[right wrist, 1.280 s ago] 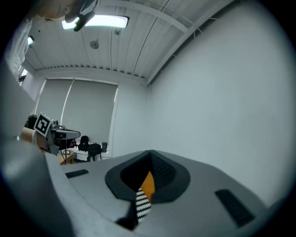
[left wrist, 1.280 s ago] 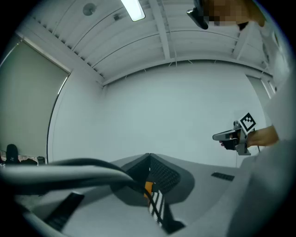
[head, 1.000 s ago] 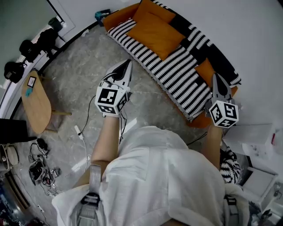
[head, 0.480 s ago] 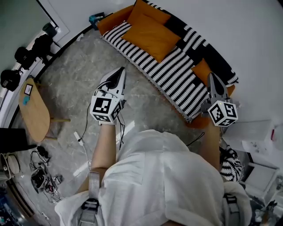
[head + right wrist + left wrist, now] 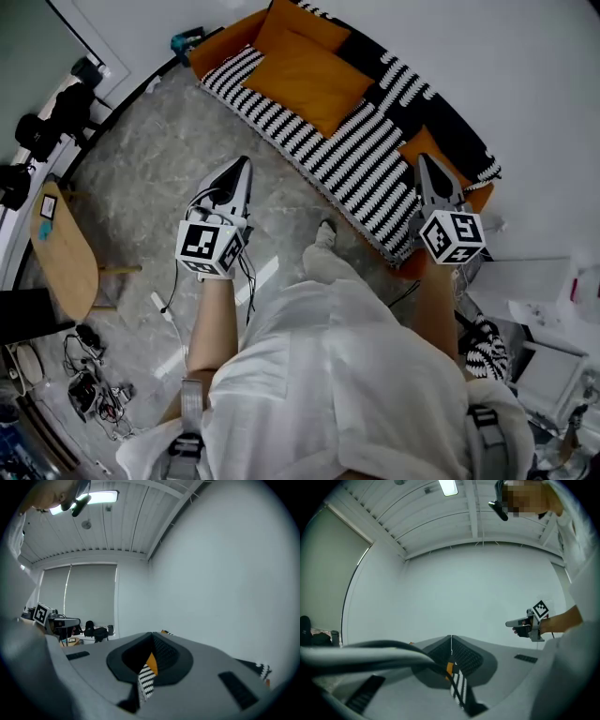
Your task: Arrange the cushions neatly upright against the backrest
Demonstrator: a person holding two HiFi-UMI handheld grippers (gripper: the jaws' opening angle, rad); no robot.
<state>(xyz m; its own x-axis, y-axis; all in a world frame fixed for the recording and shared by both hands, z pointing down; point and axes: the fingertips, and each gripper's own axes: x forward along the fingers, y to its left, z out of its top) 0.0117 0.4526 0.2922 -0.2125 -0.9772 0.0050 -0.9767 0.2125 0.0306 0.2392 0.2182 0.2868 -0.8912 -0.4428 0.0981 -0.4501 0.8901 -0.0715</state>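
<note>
Sofa (image 5: 361, 164) at twelve o'clock: an orange cushion (image 5: 305, 75) lies flat on the seat, not against the backrest (image 5: 417, 89), so I judge the tidying not yet begun. My left tool (image 5: 240, 167) and right tool (image 5: 424, 165) are both clenched and empty, short of it. Cables (image 5: 169, 302) trail at eight o'clock, and I see nothing blocking me.

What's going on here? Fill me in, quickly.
A person in a white top stands facing the striped sofa with a hand-held gripper in each hand. The left hand-held gripper and the right hand-held gripper are both shut, empty and touching no cushion. A large orange cushion lies flat on the seat; a second orange cushion sits behind it at the backrest. No arranging has begun.
</note>
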